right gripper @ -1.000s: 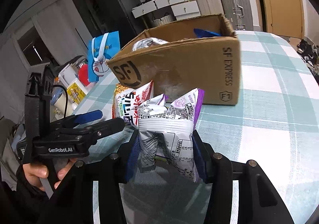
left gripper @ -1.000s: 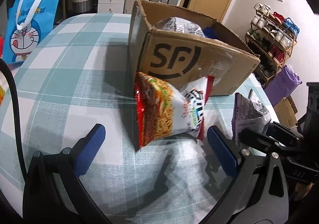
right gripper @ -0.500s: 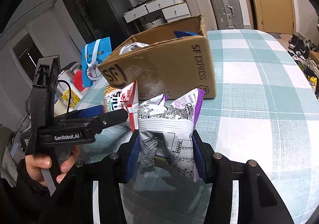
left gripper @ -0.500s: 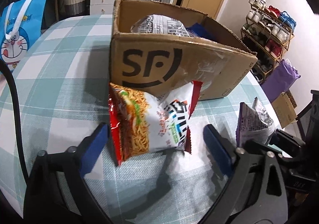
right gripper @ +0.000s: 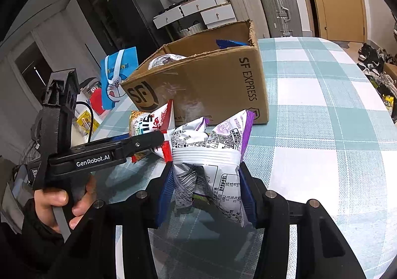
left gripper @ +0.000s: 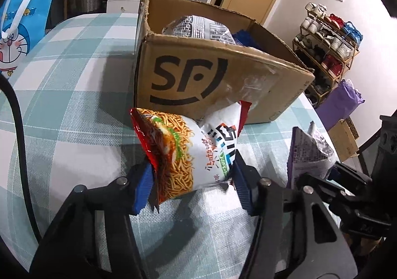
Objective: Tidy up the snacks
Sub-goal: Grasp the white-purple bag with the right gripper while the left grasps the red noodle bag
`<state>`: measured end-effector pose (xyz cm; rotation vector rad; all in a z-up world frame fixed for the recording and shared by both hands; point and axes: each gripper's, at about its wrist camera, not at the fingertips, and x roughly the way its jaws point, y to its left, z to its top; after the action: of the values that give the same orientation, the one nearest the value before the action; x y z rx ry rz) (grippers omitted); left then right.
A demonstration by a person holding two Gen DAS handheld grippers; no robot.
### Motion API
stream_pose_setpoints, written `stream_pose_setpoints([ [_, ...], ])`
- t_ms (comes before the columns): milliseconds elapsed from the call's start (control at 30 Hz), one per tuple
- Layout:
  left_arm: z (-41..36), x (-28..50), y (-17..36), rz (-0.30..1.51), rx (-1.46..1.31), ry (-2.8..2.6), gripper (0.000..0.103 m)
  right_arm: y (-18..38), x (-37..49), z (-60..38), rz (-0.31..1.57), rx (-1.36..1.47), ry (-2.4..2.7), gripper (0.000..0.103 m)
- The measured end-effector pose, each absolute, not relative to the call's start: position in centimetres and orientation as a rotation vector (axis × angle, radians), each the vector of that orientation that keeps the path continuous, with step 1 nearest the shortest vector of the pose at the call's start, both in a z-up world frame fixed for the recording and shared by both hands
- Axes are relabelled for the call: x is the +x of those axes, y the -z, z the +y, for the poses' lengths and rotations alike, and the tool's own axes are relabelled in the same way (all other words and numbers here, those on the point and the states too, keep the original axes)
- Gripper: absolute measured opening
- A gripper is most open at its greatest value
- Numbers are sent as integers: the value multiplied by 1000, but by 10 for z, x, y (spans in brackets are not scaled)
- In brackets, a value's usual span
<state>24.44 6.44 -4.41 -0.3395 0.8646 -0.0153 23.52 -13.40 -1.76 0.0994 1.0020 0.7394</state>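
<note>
Left gripper: jaws just closed, blue pads clamped on red-and-white noodle snack packet, near brown cardboard SF box on teal checked tablecloth. Right gripper: clamped on white-and-purple crinkled snack bag, right of noodle packet

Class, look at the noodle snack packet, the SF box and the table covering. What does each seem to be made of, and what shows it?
Noodle snack packet: glossy printed plastic film, judging by its sheen and crinkles. SF box: matte brown corrugated cardboard with ragged torn edges. Table covering: probably woven cloth, checked teal and white, though coated fabric is possible.
</note>
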Motion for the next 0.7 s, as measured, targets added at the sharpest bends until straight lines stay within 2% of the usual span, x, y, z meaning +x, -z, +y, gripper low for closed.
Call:
stream_pose_setpoints([
  [300, 60, 221, 35, 836, -342, 20, 54, 11, 231, -134, 982, 91, -743, 49],
  [700, 53, 189, -13, 741, -314, 35, 54, -16, 227, -137, 916, 62, -756, 49],
])
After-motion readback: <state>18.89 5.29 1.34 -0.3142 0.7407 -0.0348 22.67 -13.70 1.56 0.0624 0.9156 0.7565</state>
